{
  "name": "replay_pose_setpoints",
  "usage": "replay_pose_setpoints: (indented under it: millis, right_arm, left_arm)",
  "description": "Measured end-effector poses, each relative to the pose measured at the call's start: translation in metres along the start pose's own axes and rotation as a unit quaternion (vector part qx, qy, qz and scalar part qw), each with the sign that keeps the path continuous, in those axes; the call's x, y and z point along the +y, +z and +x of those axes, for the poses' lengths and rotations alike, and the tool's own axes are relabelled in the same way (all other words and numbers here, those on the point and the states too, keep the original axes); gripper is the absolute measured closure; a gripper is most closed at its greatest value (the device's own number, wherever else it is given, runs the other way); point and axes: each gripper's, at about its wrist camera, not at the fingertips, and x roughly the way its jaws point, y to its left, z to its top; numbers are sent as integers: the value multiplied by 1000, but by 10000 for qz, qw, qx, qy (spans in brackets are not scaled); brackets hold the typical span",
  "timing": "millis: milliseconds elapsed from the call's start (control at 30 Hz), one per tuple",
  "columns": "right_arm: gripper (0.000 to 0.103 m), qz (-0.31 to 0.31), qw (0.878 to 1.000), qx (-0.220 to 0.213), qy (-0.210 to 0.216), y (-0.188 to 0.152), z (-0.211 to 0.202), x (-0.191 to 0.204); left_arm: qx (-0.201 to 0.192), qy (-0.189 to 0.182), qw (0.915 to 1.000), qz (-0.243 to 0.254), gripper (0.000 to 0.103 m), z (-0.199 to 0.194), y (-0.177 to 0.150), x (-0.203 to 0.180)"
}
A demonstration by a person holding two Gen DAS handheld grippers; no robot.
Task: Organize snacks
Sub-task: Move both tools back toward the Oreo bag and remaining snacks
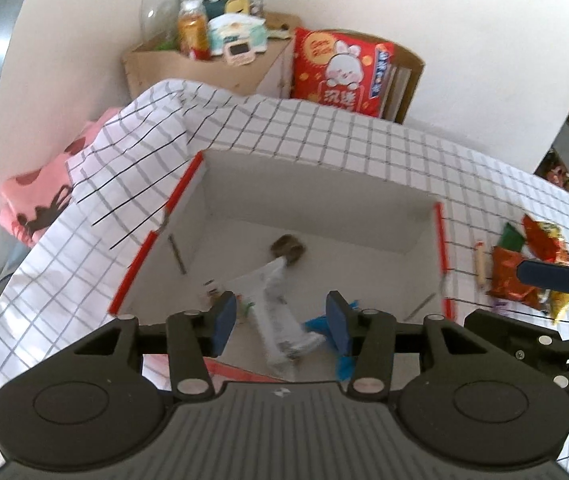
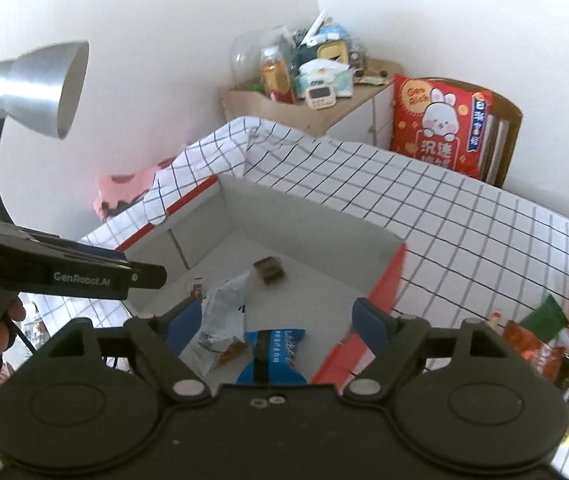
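Snacks are split between two places around the white box [image 2: 308, 216] with red edges that sits on the checked cloth [image 2: 464, 220]. Inside the box lie a blue packet [image 2: 274, 354], a long silvery white packet [image 2: 224, 320] beside it, a small brown wrapped piece [image 2: 269, 270] nearer the far wall of the box, and a tiny sachet [image 2: 197, 287] by the left wall. Outside the box, to its right on the cloth, a loose heap [image 1: 524, 276] of red, orange, green and yellow packets is waiting, with a thin sausage stick [image 1: 479, 265] between the heap and the box wall.

Both tools hang above the box with nothing between their pads. The left gripper [image 1: 282, 320] stands partly open over the silvery packet; the right gripper [image 2: 276, 326] stands wide over the blue one. Neither touches anything.

The packets in the heap look light, crinkly and soft, probably foil or plastic film, so they should weigh little but slide and buckle easily. A pinch on a sealed end seam or a flat corner would likely hold better than a squeeze across the puffed middle, which could crush what is inside or let the film slip out. The sausage stick looks firmer and rounder; closing across its middle seems safest, though it may roll away on the cloth. Because the heap overlaps, lifting the top packet first should keep the others from dragging along.
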Motion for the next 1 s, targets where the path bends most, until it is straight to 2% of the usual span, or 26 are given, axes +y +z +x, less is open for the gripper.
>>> replay_pose_setpoints:
  millis: [100, 267, 367, 467, 767, 900, 1000]
  right_arm:
    - [18, 98, 9998, -163, -103, -5, -20, -13]
    - [12, 281, 9983, -447, -241, -15, -52, -35]
    - [10, 318, 9972, -578, -347, -22, -69, -47]
    - [9, 411, 9958, -674, -456, -33, -85, -62]
    - [1, 767, 9887, -836, -982, -65, -120, -109]
    - [0, 978, 9843, -815, -1220, -79, -129, -133]
    - [0, 1108, 9811, -770, -1384, -94, -134, -153]
  left_arm:
    - [-115, -83, 9999, 73, 49, -11, 0, -19]
    - [-305, -242, 9988, 279, 47, -25, -1, -55]
    - [-419, -348, 9980, 335, 36, -31, -3, -75]
    - [-482, -474, 9968, 422, 34, -34, -5, -94]
    - [-507, -850, 9932, 619, 34, -26, -14, -152]
    - [-613, -1085, 9907, 548, 23, -25, -20, -176]
    - [-610, -1170, 9893, 616, 23, -16, -23, -195]
